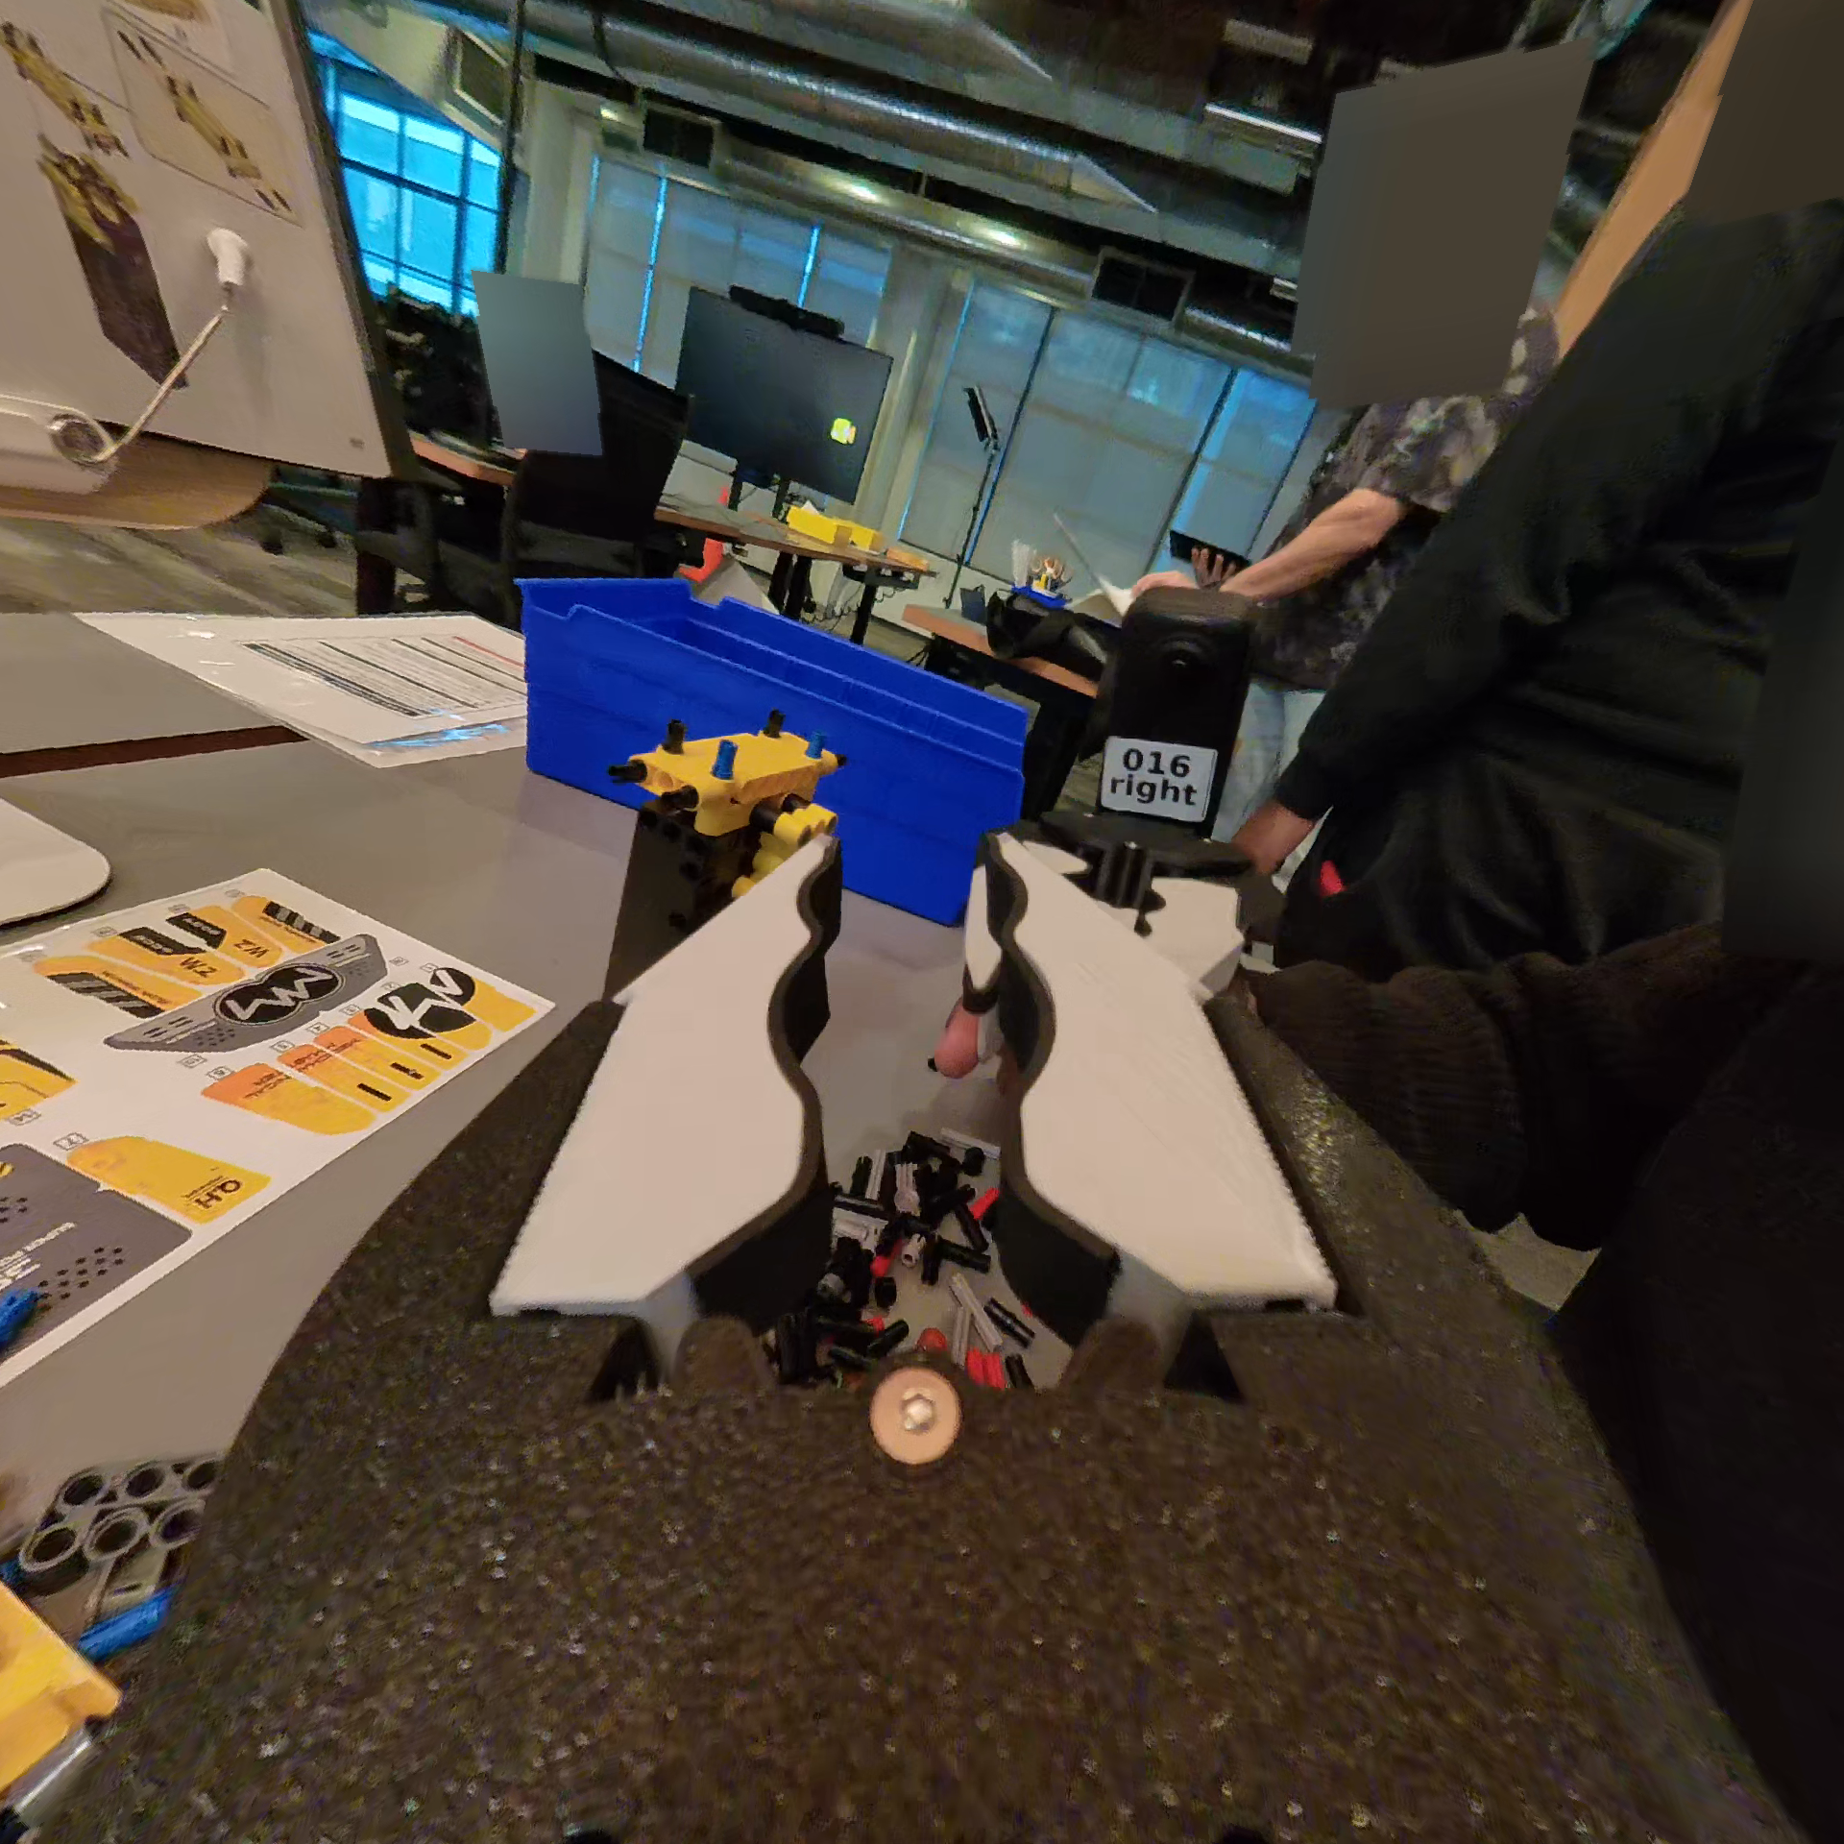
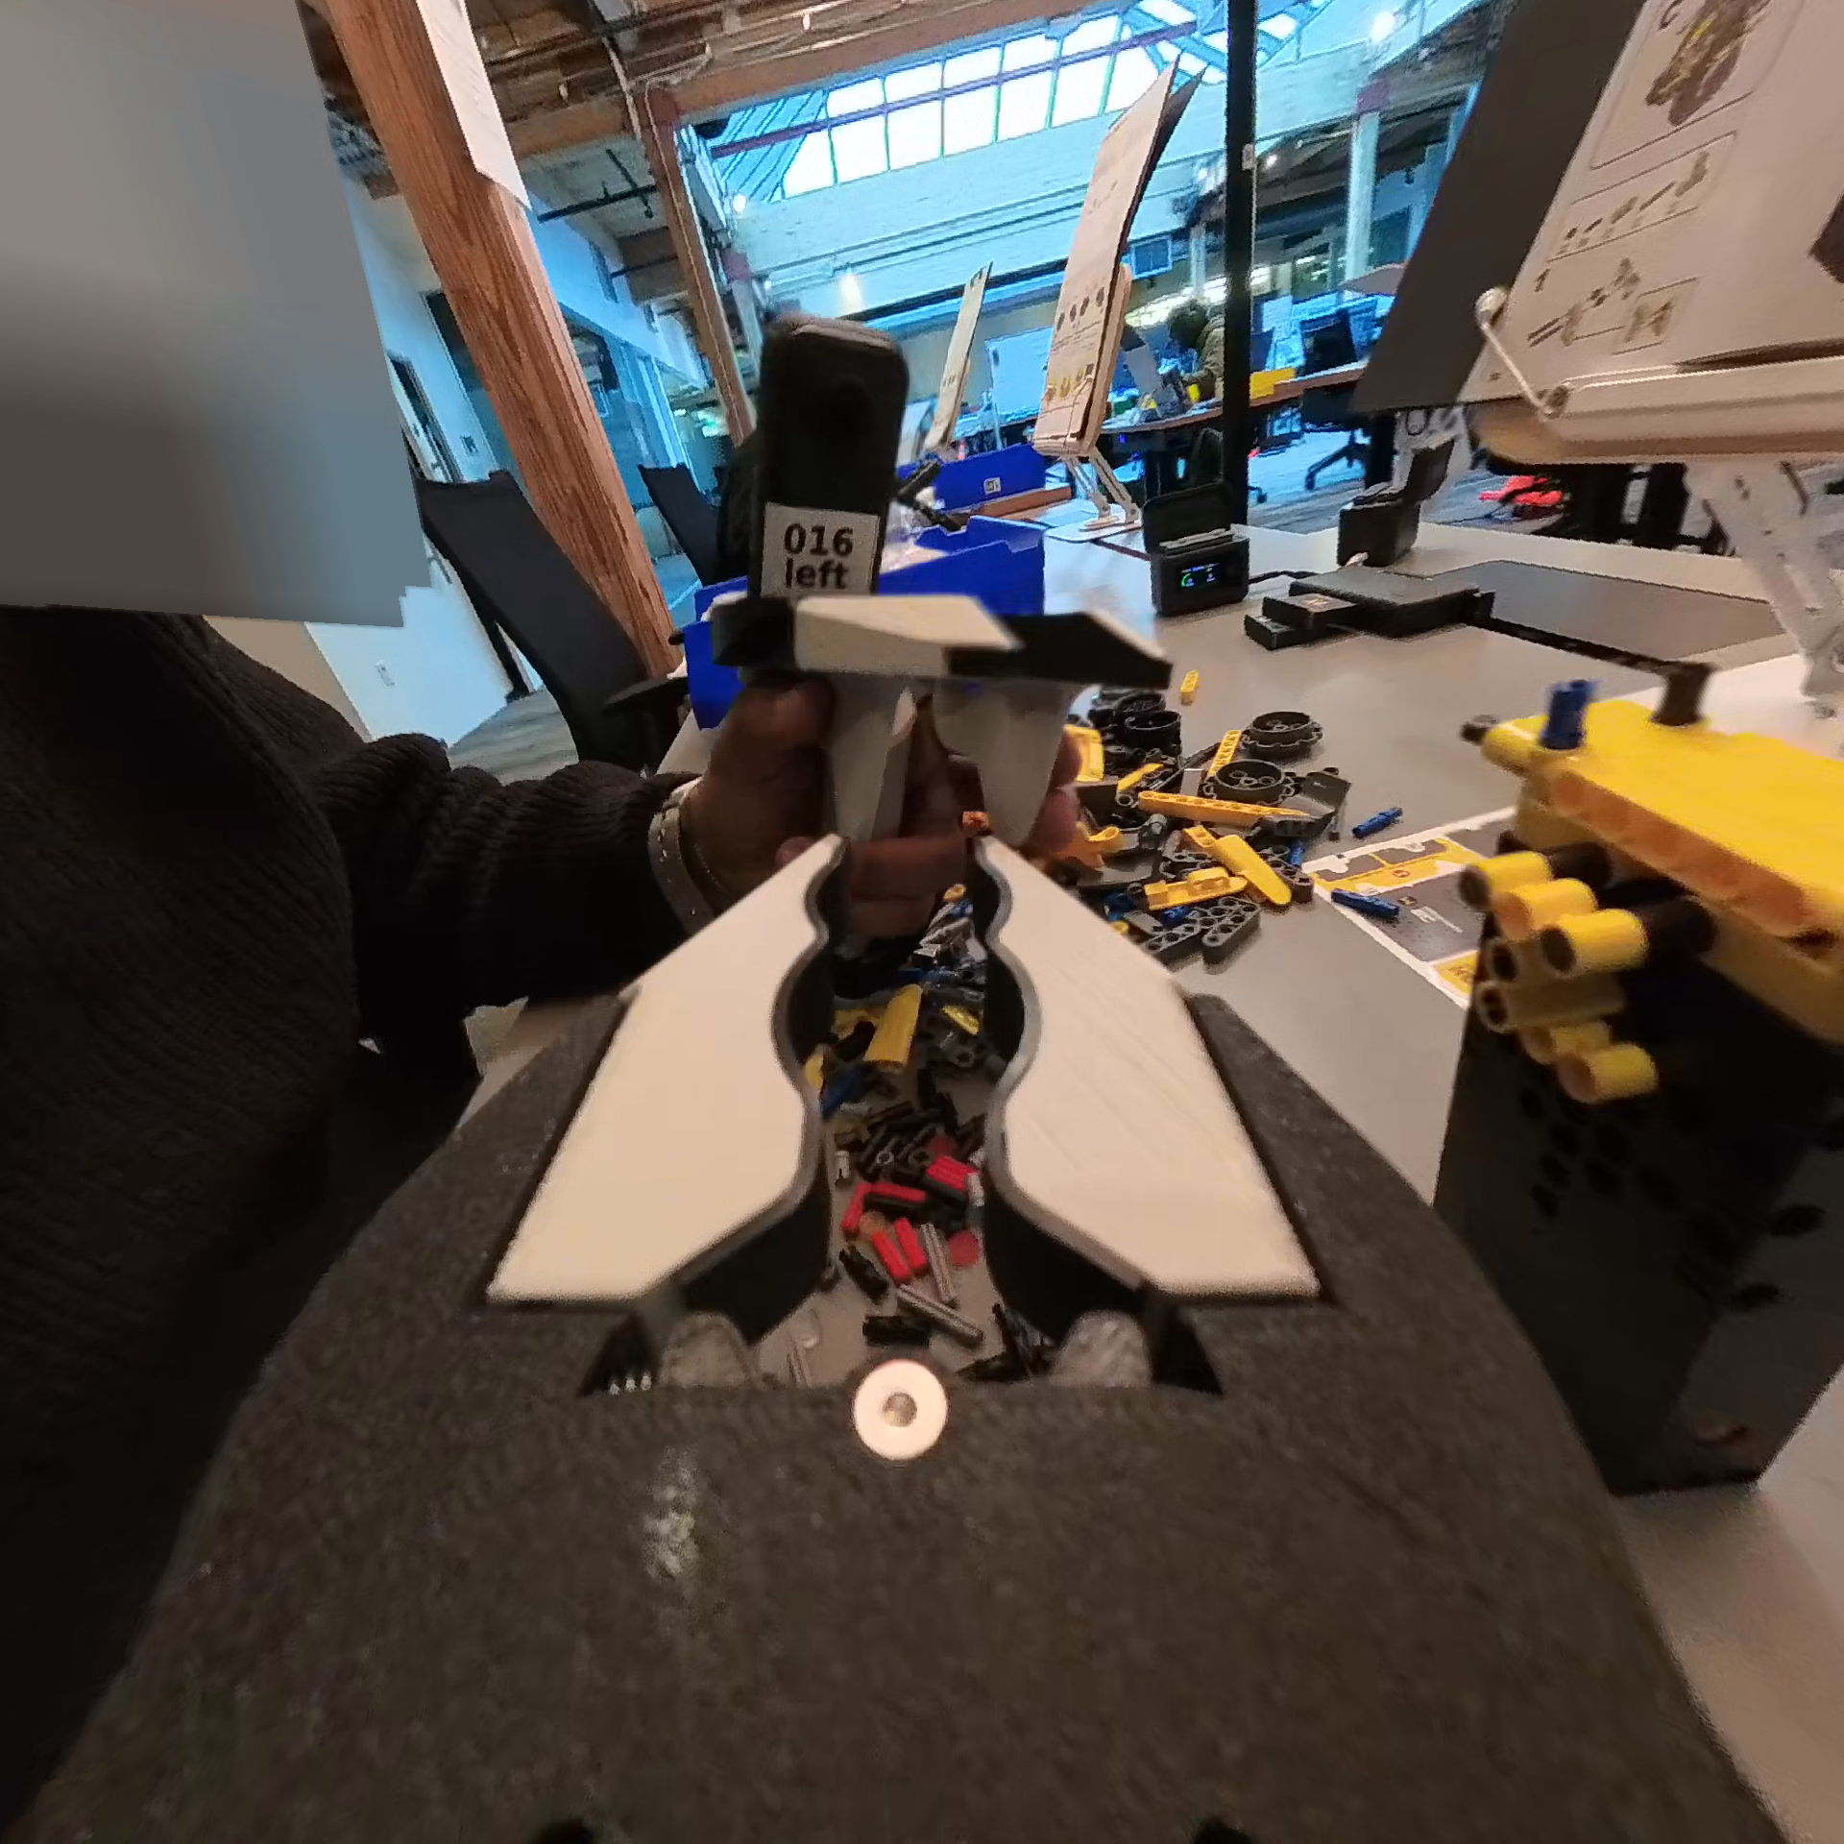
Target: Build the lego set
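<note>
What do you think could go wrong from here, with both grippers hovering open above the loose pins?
1. The left gripper and right gripper face each other closely over the pile of small pins; they might collide.
2. The pins lie tightly heaped, so a grip may catch several.
3. The yellow and black assembly stands close by; a sideways sweep could tip it.

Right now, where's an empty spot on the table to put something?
Bare grey table lies between the sticker sheet, the paper and the blue bin. Crowded: small pins under both grippers, and the parts pile beyond the black-and-yellow model.
</note>
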`<state>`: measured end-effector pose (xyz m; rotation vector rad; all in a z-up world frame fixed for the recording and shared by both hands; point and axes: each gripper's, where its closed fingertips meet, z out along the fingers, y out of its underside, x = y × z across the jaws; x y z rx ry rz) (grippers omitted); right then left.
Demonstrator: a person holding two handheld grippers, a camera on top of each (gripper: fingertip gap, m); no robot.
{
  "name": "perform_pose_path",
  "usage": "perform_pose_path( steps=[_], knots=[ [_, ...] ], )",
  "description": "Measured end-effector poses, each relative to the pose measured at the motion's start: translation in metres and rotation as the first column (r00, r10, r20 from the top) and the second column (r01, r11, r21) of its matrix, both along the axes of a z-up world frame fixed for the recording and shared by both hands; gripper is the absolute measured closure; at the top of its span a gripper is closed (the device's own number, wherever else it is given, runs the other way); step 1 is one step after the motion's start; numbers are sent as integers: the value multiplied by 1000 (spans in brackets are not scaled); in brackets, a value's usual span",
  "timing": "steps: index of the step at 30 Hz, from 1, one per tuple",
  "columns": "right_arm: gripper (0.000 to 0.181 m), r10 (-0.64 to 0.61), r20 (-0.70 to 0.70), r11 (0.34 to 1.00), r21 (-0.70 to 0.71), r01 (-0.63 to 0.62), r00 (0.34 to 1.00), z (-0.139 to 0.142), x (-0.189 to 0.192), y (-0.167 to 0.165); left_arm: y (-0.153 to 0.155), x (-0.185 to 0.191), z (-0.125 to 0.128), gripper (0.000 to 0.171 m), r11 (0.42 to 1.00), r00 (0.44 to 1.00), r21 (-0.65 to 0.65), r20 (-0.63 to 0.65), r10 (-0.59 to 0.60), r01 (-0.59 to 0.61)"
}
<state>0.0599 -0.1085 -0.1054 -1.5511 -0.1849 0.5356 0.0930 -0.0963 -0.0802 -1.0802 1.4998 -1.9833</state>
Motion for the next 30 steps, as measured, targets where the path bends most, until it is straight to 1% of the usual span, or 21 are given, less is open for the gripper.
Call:
perform_pose_path(
  steps=[4,8,12,14,17,19,23,25,27,30],
  knots=[
    [158,-28,-33,999,17,29,999,5,9,-1,-2,1,-5,143,999,1000,38,-1,8,-8],
    [158,-35,-67,999,7,35,997,4,13,0,-3,-3,2,143,1000,1000,14,12,-9,9],
    [157,-49,-32,999,1,49,998,2,14,1,1,-2,3,143,998,999,49,32,26,-27],
    [158,-53,-21,999,-10,53,998,-2,15,2,1,-2,4,143,999,999,31,27,19,-19],
    [158,-41,-48,999,-15,40,998,-2,13,2,1,-3,7,143,1000,999,15,31,15,-16],
    [157,-38,-60,999,-15,37,997,-1,13,2,3,-4,10,143,999,998,28,49,30,-31],
    [158,-43,-72,999,-9,43,996,2,14,1,15,-7,23,144,987,977,59,163,137,-148],
    [158,-46,-96,999,-12,45,994,2,17,1,16,-5,21,145,985,977,73,158,140,-153],
    [158,-47,-123,999,-21,44,991,1,20,1,14,-6,21,145,989,981,58,149,125,-134],
    [157,-57,-72,998,-43,54,996,-3,18,3,12,-6,21,145,987,980,80,157,122,-136]
  ],
)
